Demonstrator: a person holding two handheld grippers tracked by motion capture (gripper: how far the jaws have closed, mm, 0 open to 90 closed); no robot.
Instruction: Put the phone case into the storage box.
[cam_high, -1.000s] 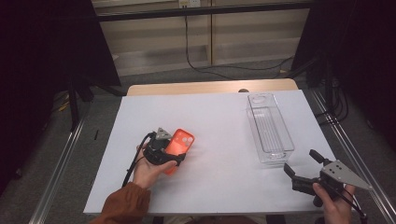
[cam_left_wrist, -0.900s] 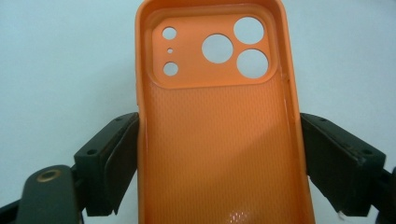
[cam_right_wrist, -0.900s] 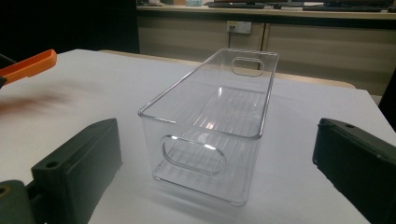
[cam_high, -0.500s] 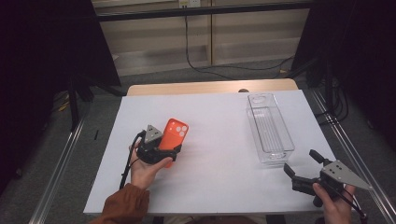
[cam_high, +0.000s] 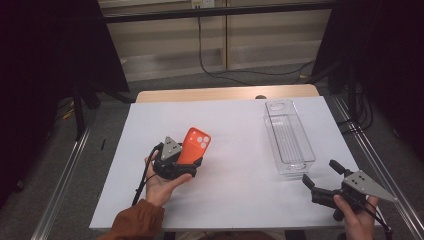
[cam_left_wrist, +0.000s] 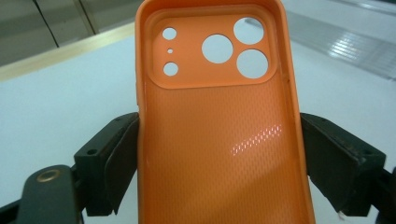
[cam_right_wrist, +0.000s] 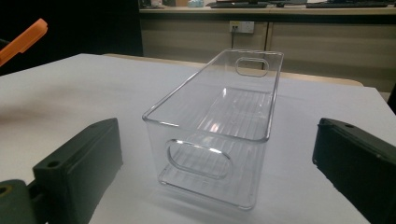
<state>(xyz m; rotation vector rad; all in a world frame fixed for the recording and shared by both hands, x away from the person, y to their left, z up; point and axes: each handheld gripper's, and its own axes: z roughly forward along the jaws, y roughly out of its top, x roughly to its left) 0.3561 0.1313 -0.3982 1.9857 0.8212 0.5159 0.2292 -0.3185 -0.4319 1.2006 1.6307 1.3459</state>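
There is one orange case (cam_high: 194, 145), one clear bin (cam_high: 289, 137) and two hand-held grippers on the white worktop (cam_high: 240, 190).

The left hand-held gripper (cam_high: 176, 162) is closed on the case and grips it by its two long sides. The case stands almost upright above the worktop, a little left of the middle and nearer the front edge than the back edge. In the left gripper view the inner side of the case (cam_left_wrist: 219, 126) faces the camera, with three large round holes and three small ones in the camera cut-out at the top. The lower end of the case is cut off by the bottom of that view, so it is hard to say how deep it sits between the jaws. In the right gripper view one orange corner of the case (cam_right_wrist: 23, 39) shows at the left edge.

The right hand-held gripper (cam_high: 322, 181) is open and holds nothing. It is over the front right corner of the worktop, near the front end of the bin but not touching it. The hand (cam_high: 356, 220) on it is partly cut off by the bottom of the high view.

The bin (cam_right_wrist: 219, 126) lies along the right edge of the worktop. It has an oval handle hole in each short end, and it is empty.
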